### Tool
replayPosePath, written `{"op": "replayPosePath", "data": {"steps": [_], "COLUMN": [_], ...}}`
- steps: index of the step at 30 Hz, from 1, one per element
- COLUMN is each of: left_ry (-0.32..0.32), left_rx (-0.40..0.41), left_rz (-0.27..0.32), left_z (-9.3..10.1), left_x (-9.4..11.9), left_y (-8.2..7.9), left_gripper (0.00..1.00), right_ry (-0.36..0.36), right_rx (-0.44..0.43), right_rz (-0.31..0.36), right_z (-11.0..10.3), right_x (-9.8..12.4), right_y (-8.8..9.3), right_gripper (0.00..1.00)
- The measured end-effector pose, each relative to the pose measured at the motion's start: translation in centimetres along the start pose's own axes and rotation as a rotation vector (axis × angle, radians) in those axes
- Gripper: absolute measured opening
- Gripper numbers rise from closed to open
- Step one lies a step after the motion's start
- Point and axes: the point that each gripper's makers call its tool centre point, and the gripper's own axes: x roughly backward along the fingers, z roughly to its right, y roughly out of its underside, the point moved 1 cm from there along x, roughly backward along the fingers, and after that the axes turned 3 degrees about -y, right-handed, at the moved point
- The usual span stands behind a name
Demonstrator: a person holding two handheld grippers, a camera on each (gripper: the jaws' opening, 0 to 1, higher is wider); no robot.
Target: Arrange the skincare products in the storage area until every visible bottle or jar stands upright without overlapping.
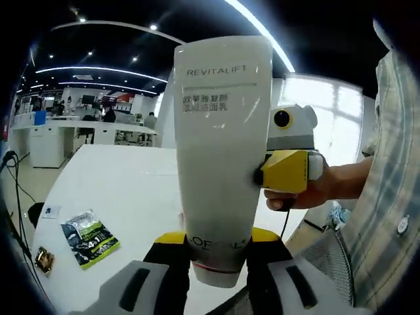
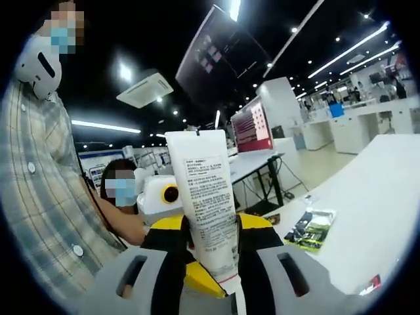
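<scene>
A white L'Oreal Revitalift tube (image 1: 223,151) is held in the air above the white table (image 1: 131,190), cap end towards the left gripper's camera. My left gripper (image 1: 220,248) is shut on its lower end, near the cap. My right gripper (image 1: 285,172) comes in from the right, and its yellow jaw touches the tube's side halfway up. In the right gripper view the tube (image 2: 207,203) shows its printed back and stands between the jaws of my right gripper (image 2: 211,231), which is shut on it.
A green and black sachet (image 1: 90,237) (image 2: 310,230) lies flat on the table. Near the table's edge lie a small gold packet (image 1: 44,260) and a white card (image 1: 50,211). A person in a plaid shirt (image 2: 46,210) stands close by. Desks and chairs stand behind.
</scene>
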Motion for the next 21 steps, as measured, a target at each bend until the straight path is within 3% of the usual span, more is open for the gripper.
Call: {"op": "replayPosePath", "data": {"steps": [5,7,15,18,21], "left_ry": [-0.037,-0.070,-0.124,-0.147,-0.153], "left_rx": [-0.018,-0.061,-0.103,-0.087,-0.062], "left_rz": [-0.001,-0.027,-0.053,-0.079,-0.086], "left_z": [-1.0,-1.6,-1.9,-2.4,-2.6], "left_x": [0.1,0.2,0.2,0.0,-0.1], "left_y": [0.7,1.1,1.7,2.2,2.2], "left_gripper": [0.33,0.33,0.33,0.33,0.33], "right_ry": [0.039,0.057,0.115,0.190,0.233], "right_rx": [-0.005,-0.007,0.001,-0.060,-0.023], "right_rz": [-0.021,-0.032,-0.055,-0.091,-0.107], "right_z": [0.5,0.6,0.6,1.4,1.7], "right_x": [-0.6,-0.7,-0.9,-1.0,-1.4], "right_y": [0.8,1.2,1.7,2.2,2.0], "right_gripper": [0.26,0.26,0.26,0.26,0.25]}}
